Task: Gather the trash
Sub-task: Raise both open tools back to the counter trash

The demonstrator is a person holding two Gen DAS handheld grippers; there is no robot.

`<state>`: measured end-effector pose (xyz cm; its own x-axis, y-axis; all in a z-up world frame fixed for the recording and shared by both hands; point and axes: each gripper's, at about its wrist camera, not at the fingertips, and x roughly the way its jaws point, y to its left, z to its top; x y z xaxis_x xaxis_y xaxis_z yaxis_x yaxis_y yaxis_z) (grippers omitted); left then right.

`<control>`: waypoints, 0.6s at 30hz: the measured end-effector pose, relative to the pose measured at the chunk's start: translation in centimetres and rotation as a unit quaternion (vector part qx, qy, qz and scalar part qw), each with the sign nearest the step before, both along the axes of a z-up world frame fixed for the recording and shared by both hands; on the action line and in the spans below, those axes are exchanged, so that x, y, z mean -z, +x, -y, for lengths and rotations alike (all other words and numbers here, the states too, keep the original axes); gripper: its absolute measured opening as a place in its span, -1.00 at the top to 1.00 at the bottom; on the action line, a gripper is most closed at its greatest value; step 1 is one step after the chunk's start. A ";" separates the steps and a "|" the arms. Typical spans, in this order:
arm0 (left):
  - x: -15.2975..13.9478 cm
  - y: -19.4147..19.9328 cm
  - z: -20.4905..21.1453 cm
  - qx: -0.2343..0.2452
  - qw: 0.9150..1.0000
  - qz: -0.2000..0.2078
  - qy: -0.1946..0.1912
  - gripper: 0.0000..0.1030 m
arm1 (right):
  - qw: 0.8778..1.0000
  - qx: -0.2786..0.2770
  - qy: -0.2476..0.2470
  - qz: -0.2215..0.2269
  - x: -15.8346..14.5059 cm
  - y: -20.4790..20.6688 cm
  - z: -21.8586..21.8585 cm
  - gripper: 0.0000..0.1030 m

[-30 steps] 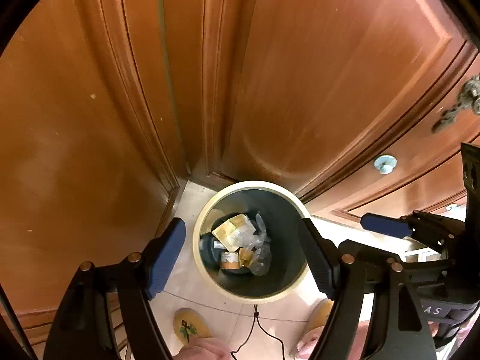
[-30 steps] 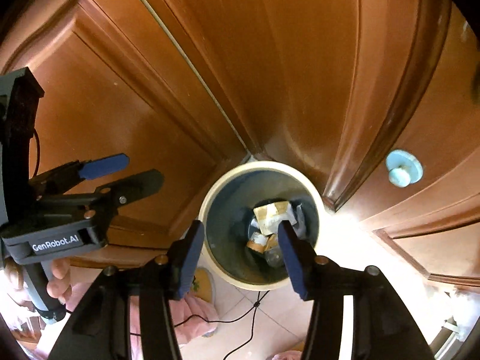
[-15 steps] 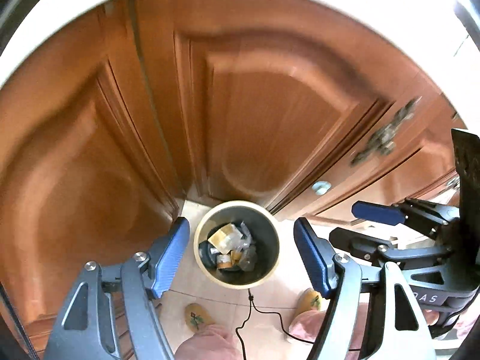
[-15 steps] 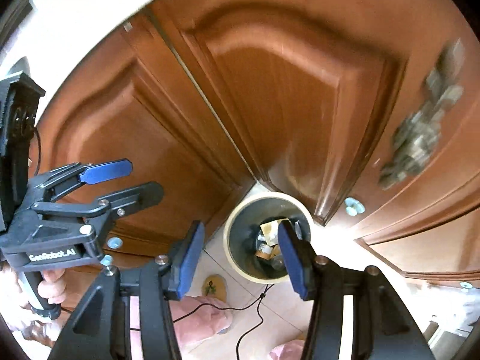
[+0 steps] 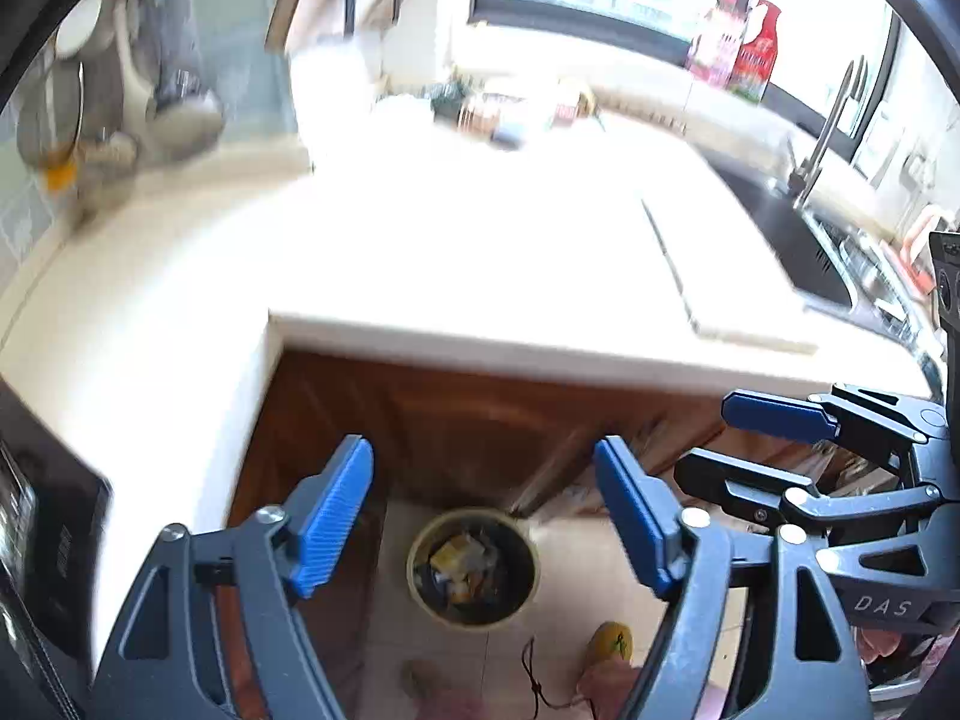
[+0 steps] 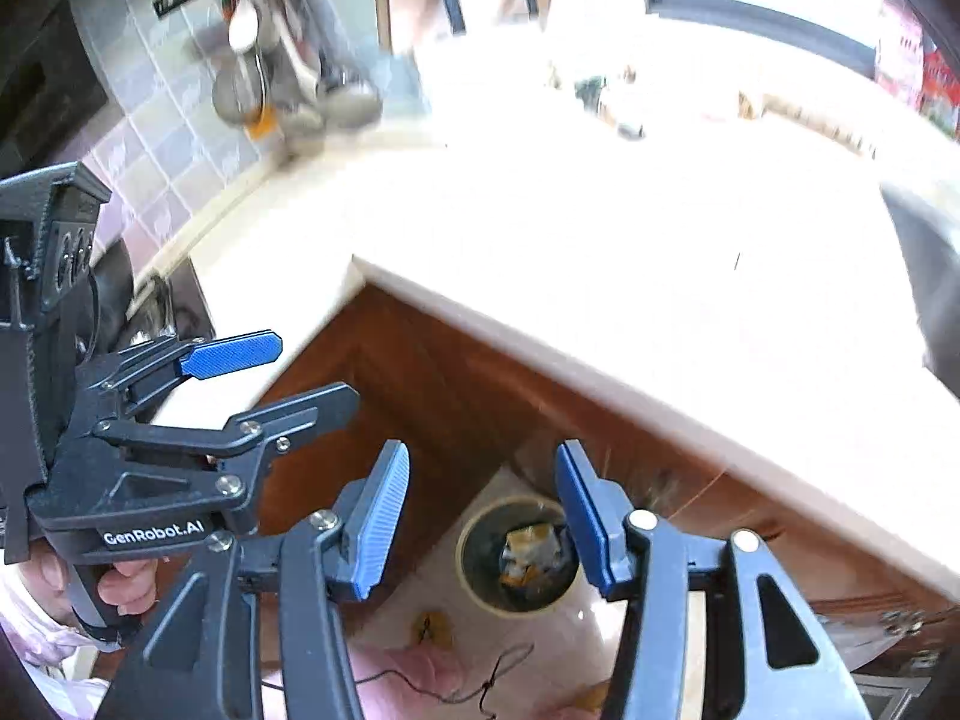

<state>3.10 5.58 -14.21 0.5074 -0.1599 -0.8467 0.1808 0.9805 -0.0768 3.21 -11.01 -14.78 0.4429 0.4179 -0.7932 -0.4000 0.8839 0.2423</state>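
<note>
A round bin holding wrappers and crumpled packaging stands on the floor in the corner of the brown cabinets, far below both grippers. My left gripper hangs high above it; its jaws are opening and nothing is between the blue pads. My right gripper is open and empty too, with the bin's rim seen between its fingers. Each gripper shows in the other's view: the right gripper at the right, the left gripper at the left, held by a hand. Small blurred items lie at the far end of the counter.
A white L-shaped countertop fills the middle. A sink with a tap is at the right, red bottles stand on the window sill, and utensils hang on the tiled wall. A dark appliance sits left. Slippers and a cable lie on the floor.
Both grippers have risen from just above the bin to above counter height. The bin now looks small and the countertop, sink and window have come into view. The left jaws stand slightly wider.
</note>
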 end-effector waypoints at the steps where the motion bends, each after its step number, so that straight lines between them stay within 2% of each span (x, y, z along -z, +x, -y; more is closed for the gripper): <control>1: -1.5 0.7 0.1 0.000 1.000 0.010 -0.001 -0.63 | 1.000 0.003 -0.004 0.007 -1.3 0.5 0.1 0.00; 5: -5.6 3.6 0.6 -0.007 0.999 0.042 -0.008 -0.83 | 0.999 0.005 -0.014 0.043 -5.8 2.4 0.6 0.00; 10: -9.3 8.0 1.5 -0.025 0.997 0.073 0.003 -0.88 | 0.996 0.003 -0.037 0.085 -10.3 6.0 1.1 0.00; 13: -10.9 11.1 1.4 -0.035 0.996 0.084 0.010 -0.90 | 0.994 0.009 -0.047 0.099 -12.3 8.5 1.9 0.00; 18: -10.9 17.1 0.8 -0.054 0.995 0.080 0.014 -0.90 | 0.994 0.031 -0.048 0.095 -13.5 14.1 3.1 0.00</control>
